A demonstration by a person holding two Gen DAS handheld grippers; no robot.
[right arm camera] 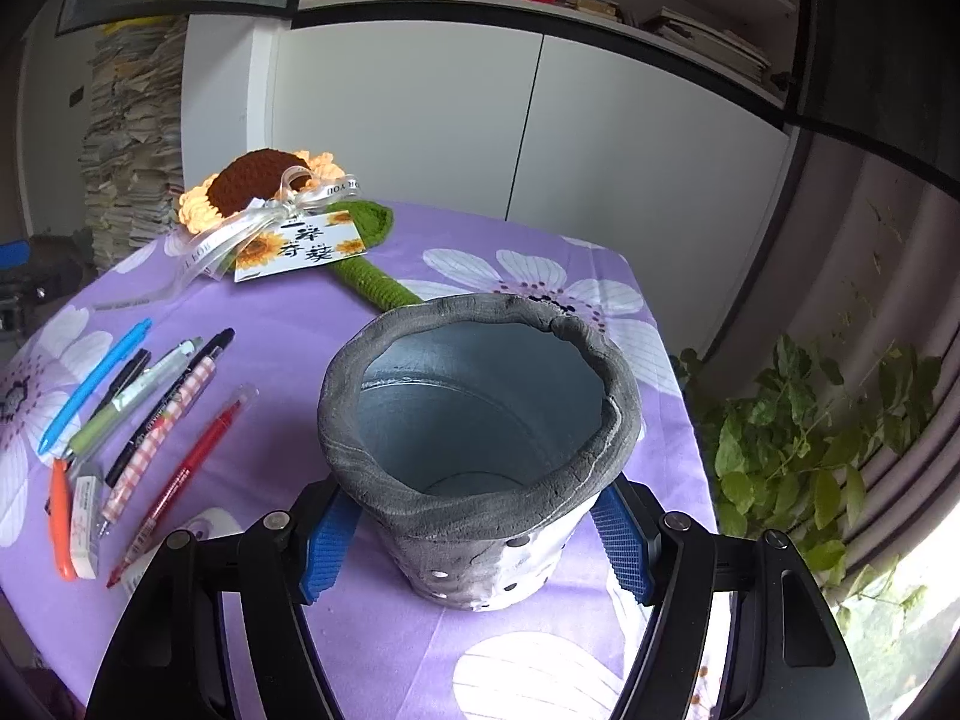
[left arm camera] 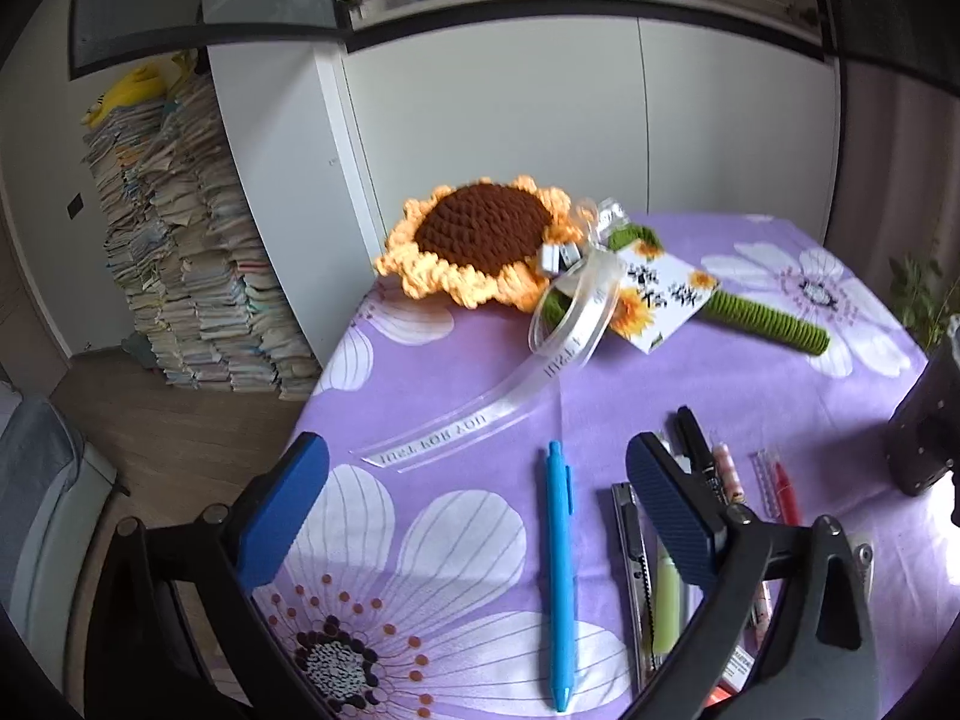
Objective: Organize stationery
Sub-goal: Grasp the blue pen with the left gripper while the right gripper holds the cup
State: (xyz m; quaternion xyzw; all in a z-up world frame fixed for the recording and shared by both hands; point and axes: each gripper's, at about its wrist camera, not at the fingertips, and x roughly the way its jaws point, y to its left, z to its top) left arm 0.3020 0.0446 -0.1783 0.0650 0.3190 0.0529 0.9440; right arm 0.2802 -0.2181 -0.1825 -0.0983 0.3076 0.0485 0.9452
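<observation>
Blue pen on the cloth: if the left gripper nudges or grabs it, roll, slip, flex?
The blue pen looks like a rigid, slim plastic barrel, so probably stiff and light. It has a clip near the top, which should limit rolling on the tablecloth. The smooth barrel may slip or twist between the left gripper pads unless it is grasped mid-length.

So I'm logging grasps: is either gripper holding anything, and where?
The right gripper clasps the grey pen pot by its lower wall, one finger on each side. The left gripper is open, holding nothing.
</observation>
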